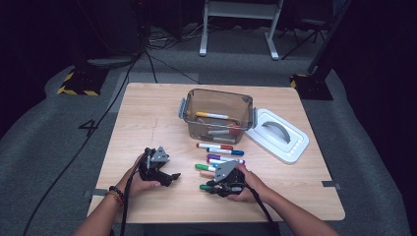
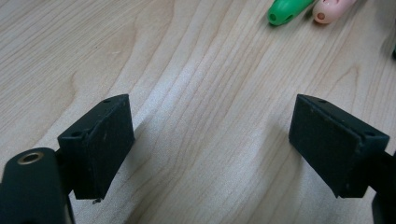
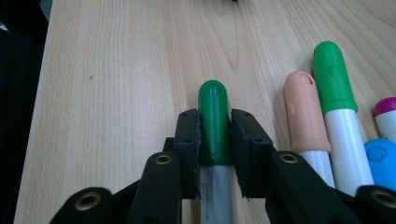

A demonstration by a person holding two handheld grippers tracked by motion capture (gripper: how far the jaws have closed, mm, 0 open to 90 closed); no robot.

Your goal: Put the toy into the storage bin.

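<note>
On the wooden table (image 1: 147,123), the clear bin (image 1: 217,114) sits well ahead of the right gripper (image 3: 215,135), clamped low and level on the dark green marker (image 3: 214,116) lying lengthwise along its jaws, while the left gripper (image 2: 210,140) rests open, empty.

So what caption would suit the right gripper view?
Right tongs shut on a dark-green-capped marker, peach-capped marker lying alongside.

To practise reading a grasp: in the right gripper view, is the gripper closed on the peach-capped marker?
No, the right gripper is clamped on the dark green-capped marker; the peach-capped marker lies free beside it.
</note>
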